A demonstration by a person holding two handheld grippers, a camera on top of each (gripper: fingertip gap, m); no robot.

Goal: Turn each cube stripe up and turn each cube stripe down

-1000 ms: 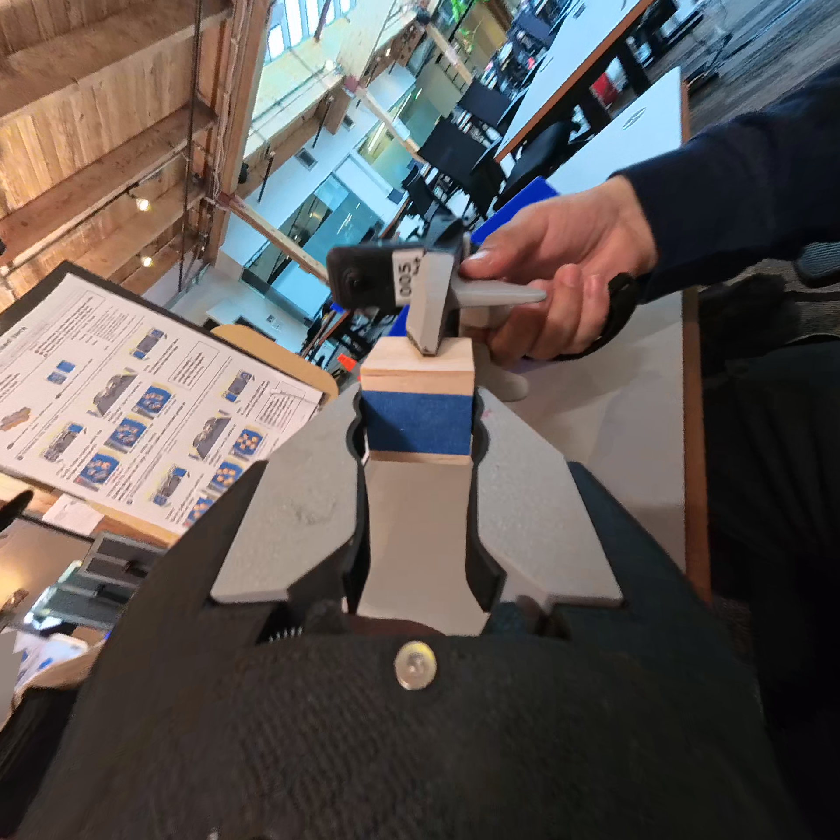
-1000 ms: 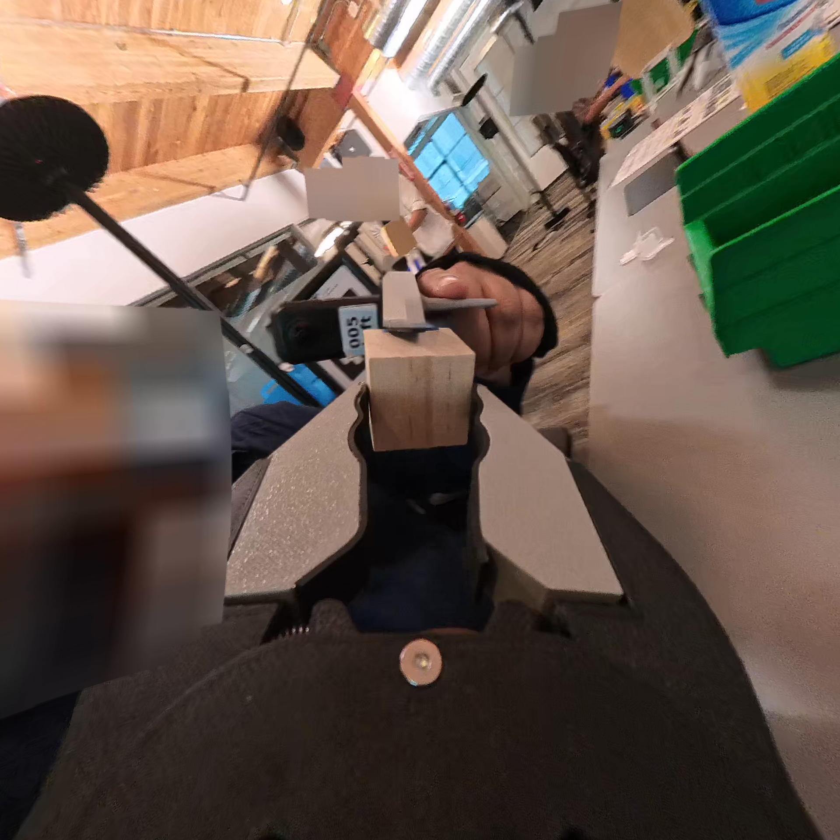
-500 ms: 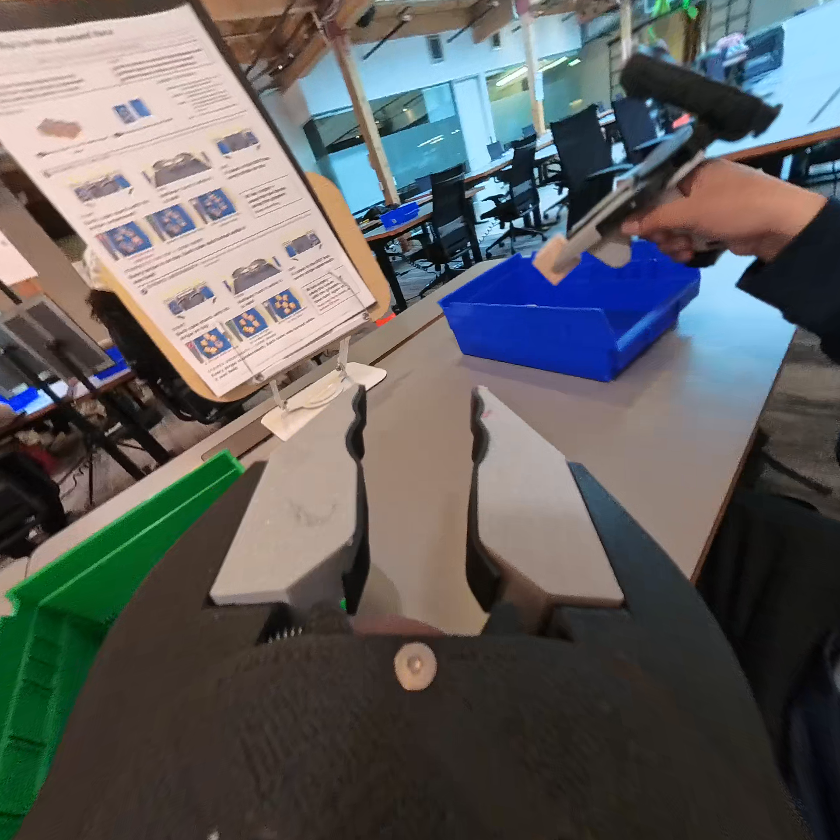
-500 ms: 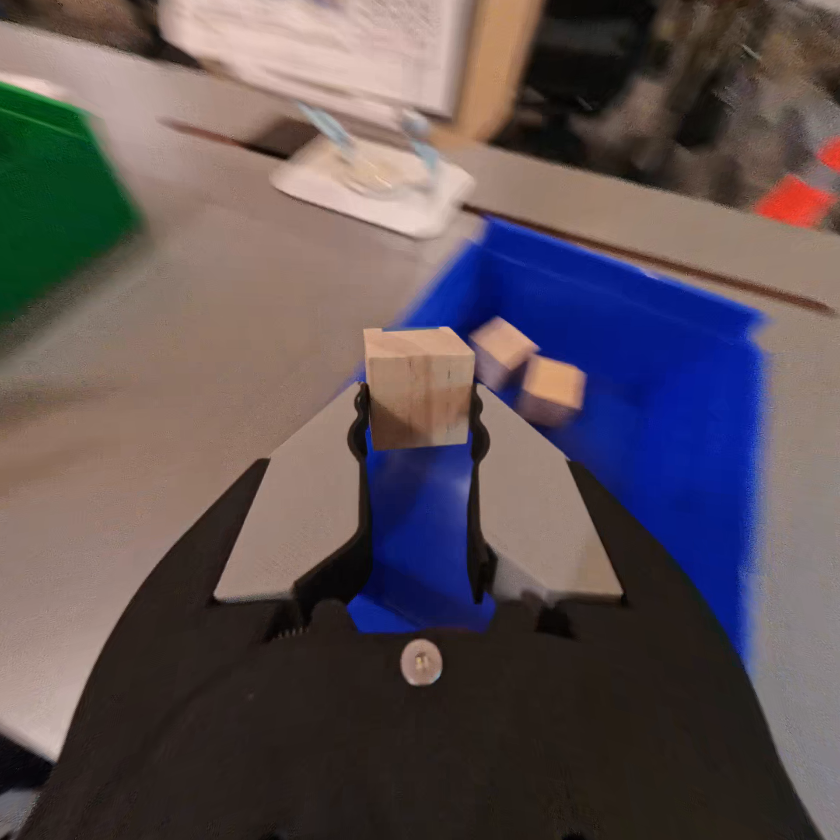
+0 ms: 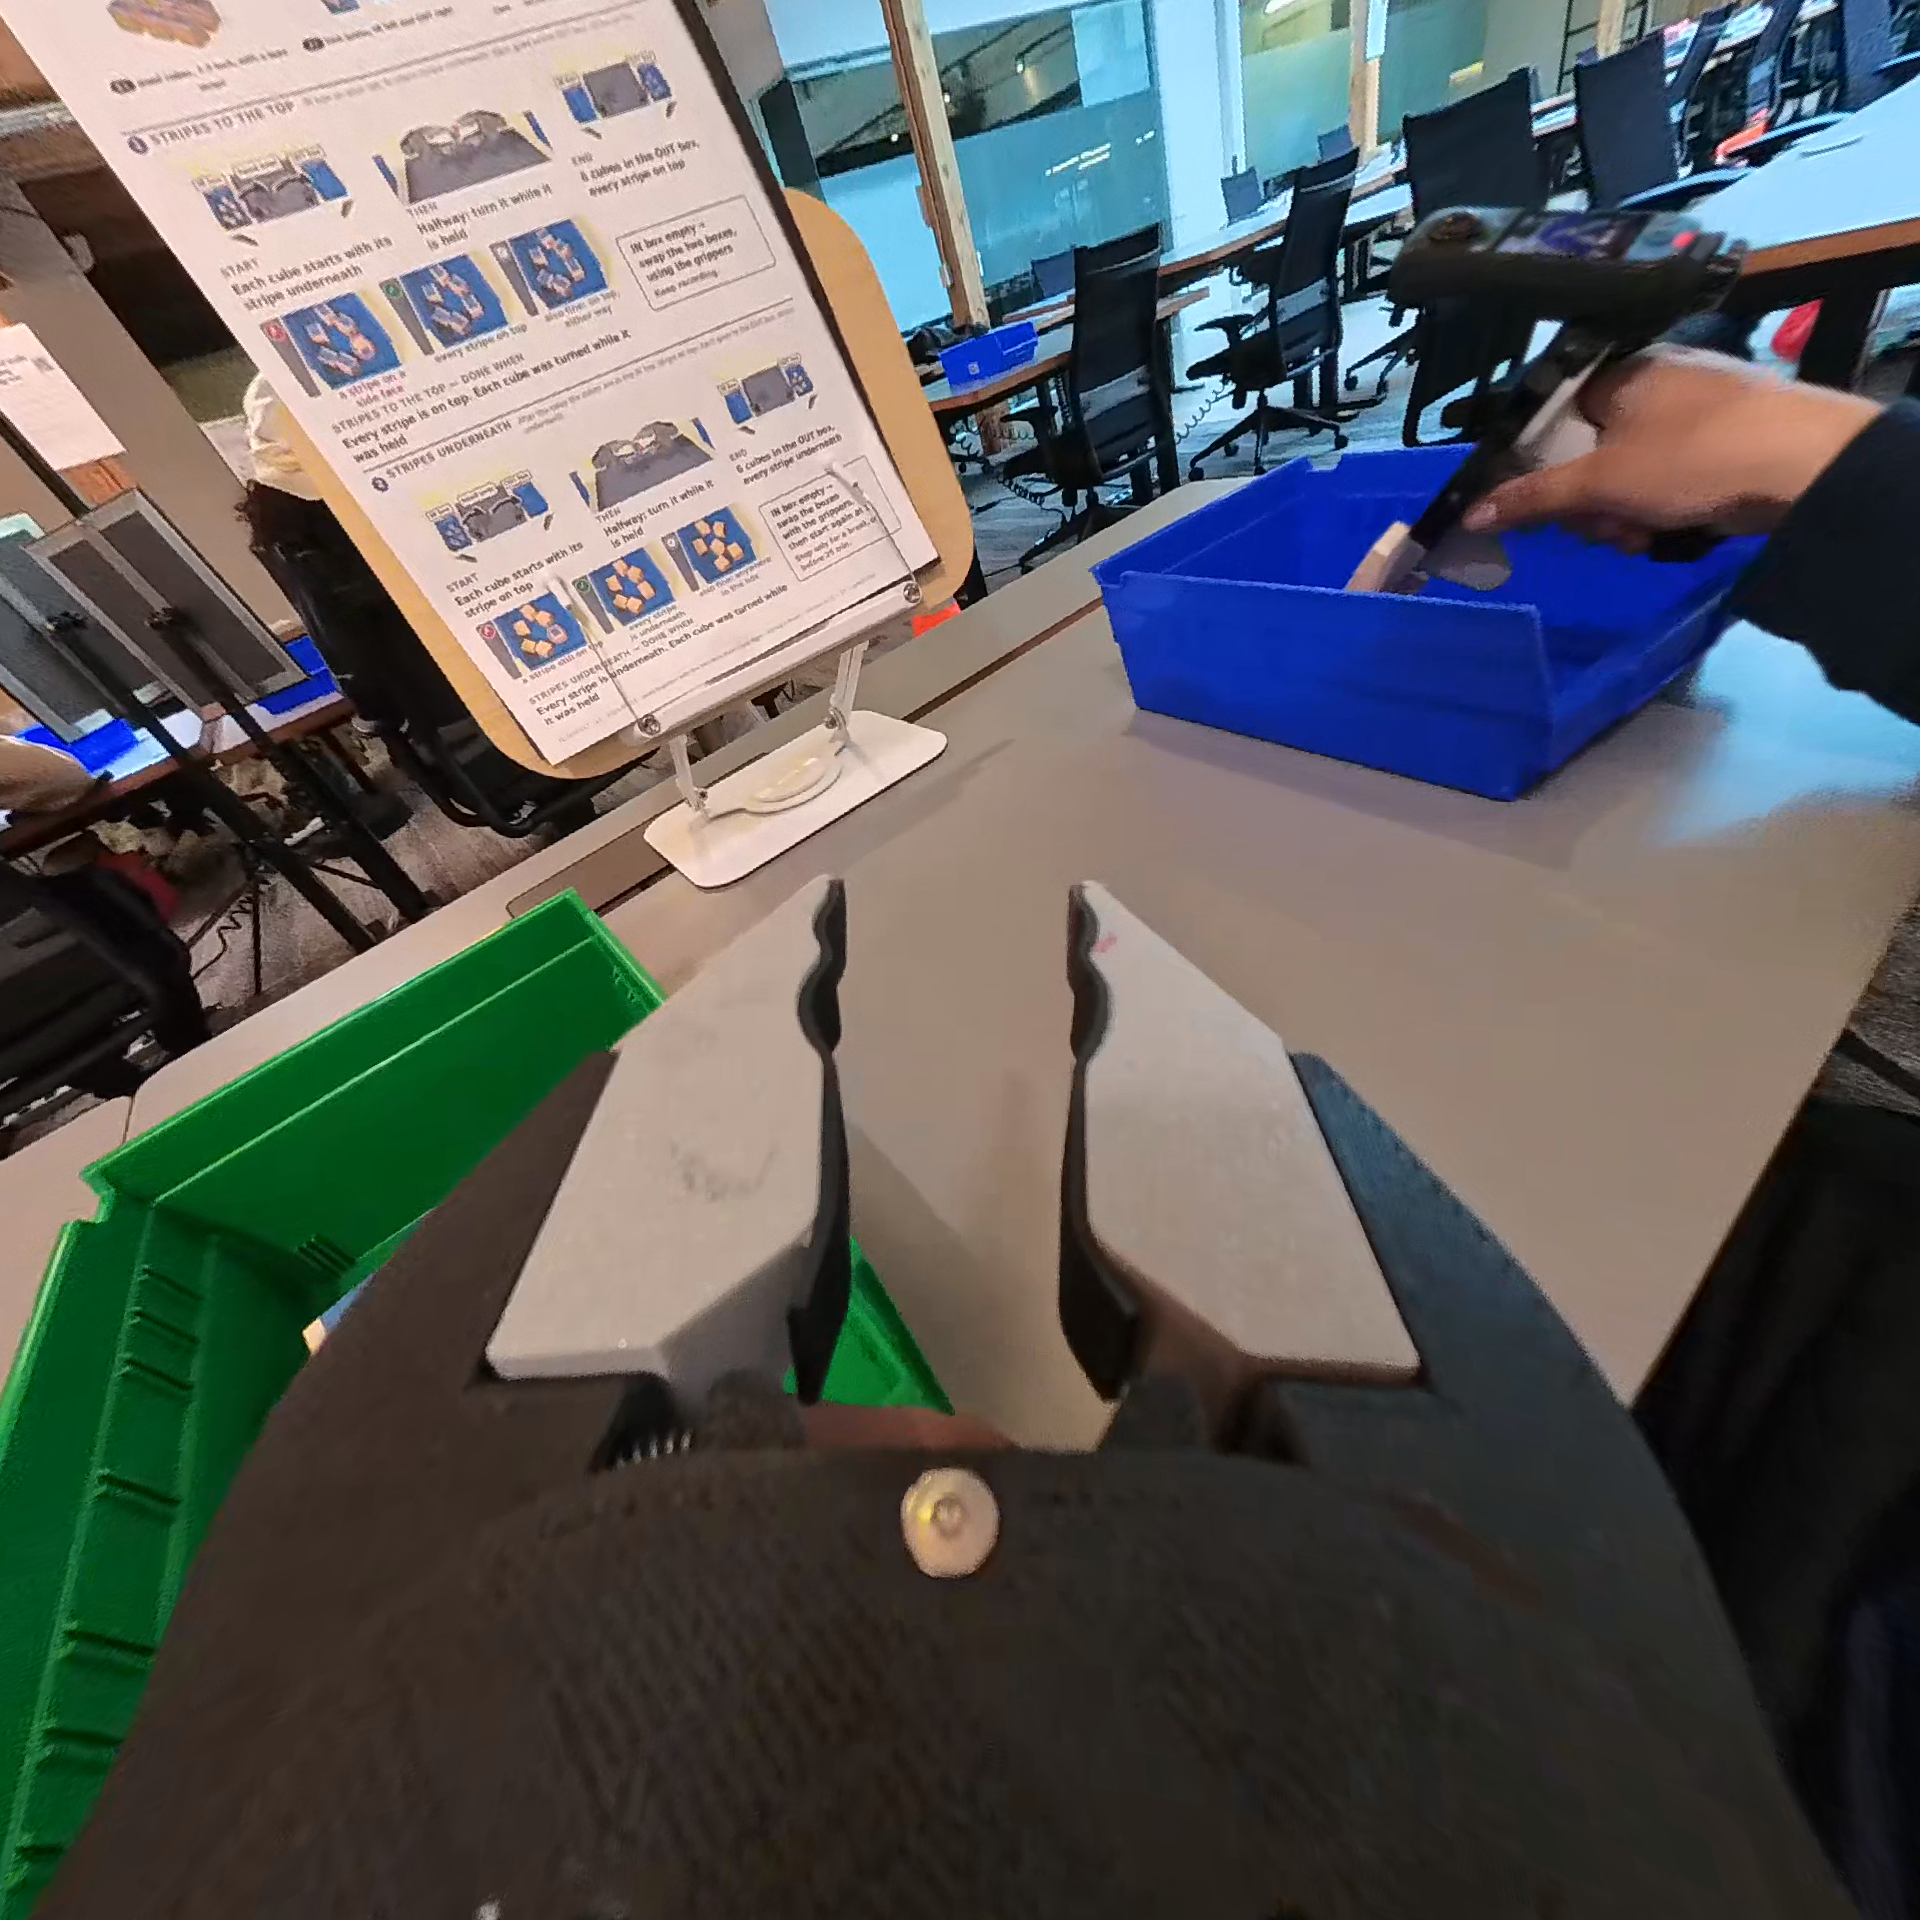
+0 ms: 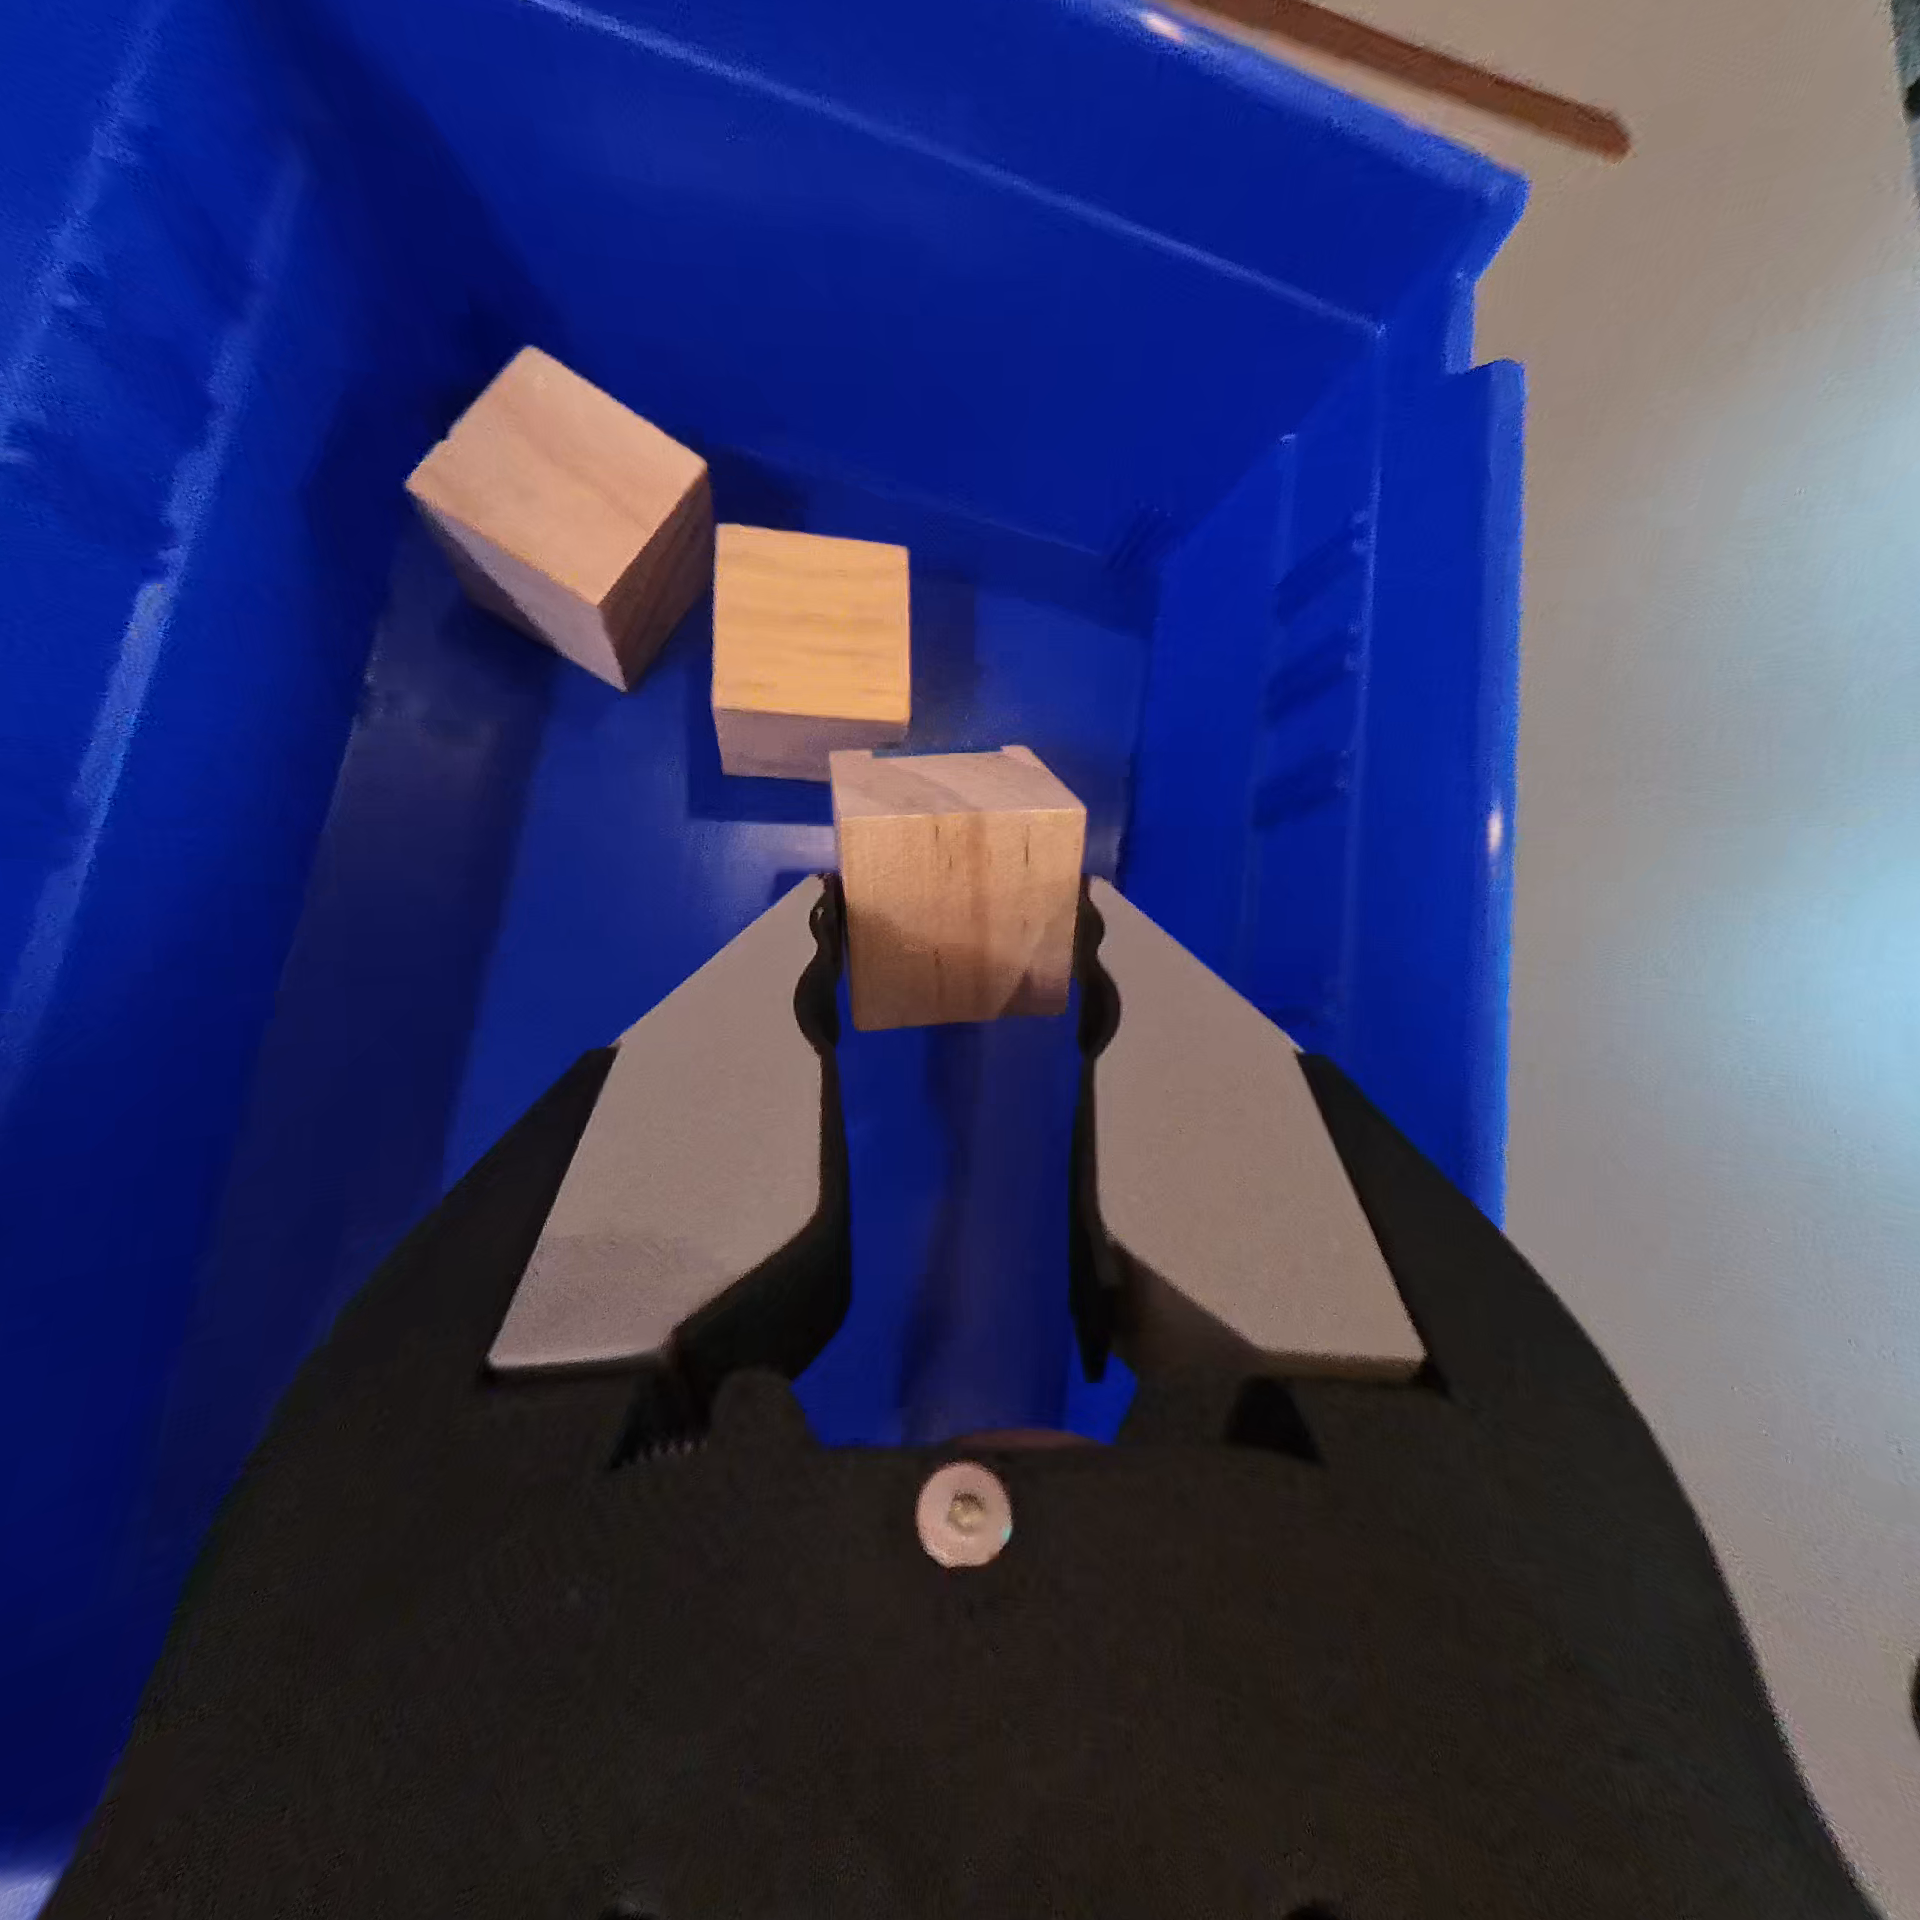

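My right gripper (image 6: 956, 935) is shut on a wooden cube (image 6: 956, 894) and holds it low inside the blue bin (image 6: 831, 239). A thin blue edge shows on the cube's far side. Two more wooden cubes (image 6: 561, 514) (image 6: 810, 644) lie on the bin floor, plain wood faces showing. My left gripper (image 5: 948, 935) is open and empty above the grey table, next to the green bin (image 5: 343, 1122). In the left wrist view the right gripper (image 5: 1403, 561) reaches down into the blue bin (image 5: 1340, 665), held by a hand.
A board with printed instruction sheets (image 5: 540, 343) stands on a white stand (image 5: 800, 790) at the table's far edge. The grey table (image 5: 1455, 935) lies between the two bins. Office chairs and desks stand behind.
A second ago both grippers held the striped cube together. My left gripper let go and moved back over the green bin. My right gripper carried the cube down into the blue bin.
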